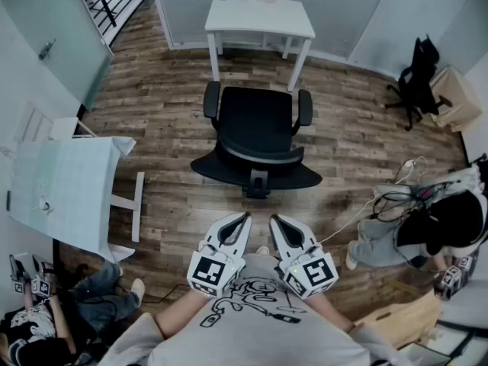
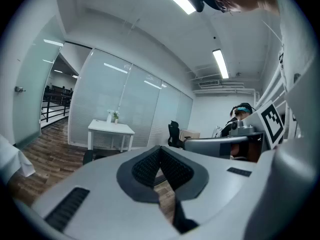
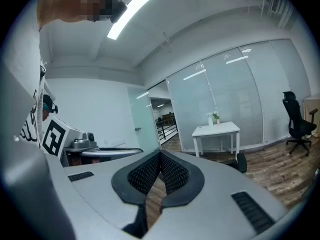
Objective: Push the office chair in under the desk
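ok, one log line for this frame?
phase: pre-contact | left gripper: shut, empty | right gripper: shut, empty | office chair: untouched, not under desk

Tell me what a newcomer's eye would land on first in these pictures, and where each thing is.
The black office chair dominates the scene. It stands mid-room on the wood-plank floor with its backrest toward the person, not yet under the small white desk by the far glass wall. Nearer the person, the left gripper and right gripper are side by side, both shut and empty, short of the chair.
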Demonstrator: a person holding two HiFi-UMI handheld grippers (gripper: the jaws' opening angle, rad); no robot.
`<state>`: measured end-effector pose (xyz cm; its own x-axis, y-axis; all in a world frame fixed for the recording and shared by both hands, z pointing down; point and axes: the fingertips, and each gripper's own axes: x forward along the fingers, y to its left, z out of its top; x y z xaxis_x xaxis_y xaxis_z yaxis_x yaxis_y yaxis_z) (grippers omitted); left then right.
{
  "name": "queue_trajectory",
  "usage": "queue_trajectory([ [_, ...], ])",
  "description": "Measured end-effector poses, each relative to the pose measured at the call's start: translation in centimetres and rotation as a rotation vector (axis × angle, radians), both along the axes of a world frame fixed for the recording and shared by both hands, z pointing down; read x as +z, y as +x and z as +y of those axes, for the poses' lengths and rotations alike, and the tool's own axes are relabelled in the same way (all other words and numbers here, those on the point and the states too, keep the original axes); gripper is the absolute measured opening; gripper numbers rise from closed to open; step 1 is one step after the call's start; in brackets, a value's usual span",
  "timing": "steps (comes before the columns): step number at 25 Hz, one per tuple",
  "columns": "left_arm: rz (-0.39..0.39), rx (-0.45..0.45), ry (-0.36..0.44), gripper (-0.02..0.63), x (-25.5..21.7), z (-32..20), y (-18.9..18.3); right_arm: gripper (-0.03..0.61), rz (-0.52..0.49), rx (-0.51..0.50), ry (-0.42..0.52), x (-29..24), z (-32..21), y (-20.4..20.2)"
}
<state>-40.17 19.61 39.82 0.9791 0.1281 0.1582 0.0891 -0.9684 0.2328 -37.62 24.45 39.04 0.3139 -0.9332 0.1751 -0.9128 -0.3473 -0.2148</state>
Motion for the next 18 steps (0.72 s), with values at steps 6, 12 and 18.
queue_trajectory([
  [6,-0.011,0.001,-0.008,0.003,-0.1,-0.3,-0.3,0.034,0.011,0.007,-0.003,-0.1,-0.1,0.0],
  [12,0.013,-0.007,-0.004,0.003,-0.3,-0.8,0.0,0.037,0.032,-0.016,0.043,-1.2,-0.5,-0.2],
  [18,0.009,-0.01,0.001,0.003,-0.2,-1.5,-0.1,0.037,0.05,-0.008,0.039,-1.5,-1.0,-0.1],
])
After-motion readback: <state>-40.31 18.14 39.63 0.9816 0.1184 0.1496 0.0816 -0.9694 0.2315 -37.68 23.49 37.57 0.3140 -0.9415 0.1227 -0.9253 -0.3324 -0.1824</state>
